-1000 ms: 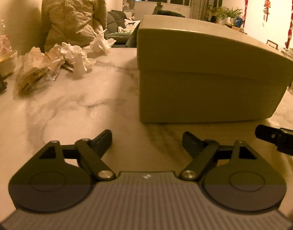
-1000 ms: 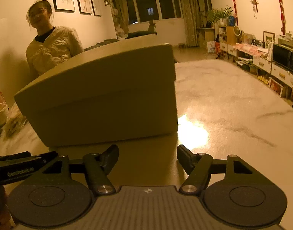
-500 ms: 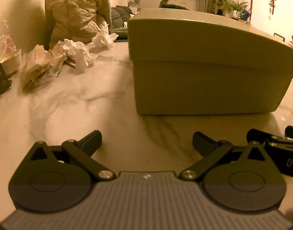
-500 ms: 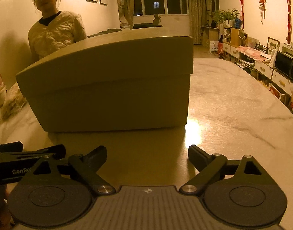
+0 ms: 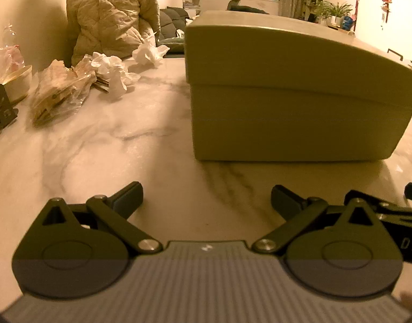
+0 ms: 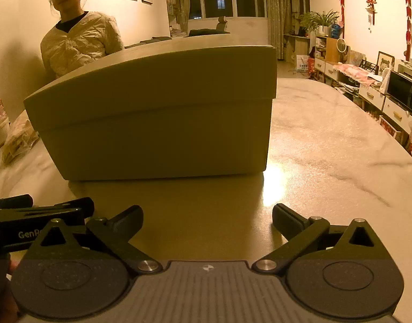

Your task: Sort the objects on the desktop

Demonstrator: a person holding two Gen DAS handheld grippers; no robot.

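At twelve o'clock ahead of both my hand-held grippers sits the lidded box (image 5: 294,94) on the table (image 5: 103,156), its long side running across my view, well apart from the fingertips. My left hand-held gripper (image 5: 206,197) faces its left corner, my right hand-held gripper (image 6: 206,215) its right corner, so neither is clearly nearer. Both have just been opening, spread wide, holding nothing.

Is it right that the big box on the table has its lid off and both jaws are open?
Not quite. The box has its lid on, closed over the top, as the right wrist view shows. The rest holds: it stands on the table, and both the left gripper and right gripper have open jaws.
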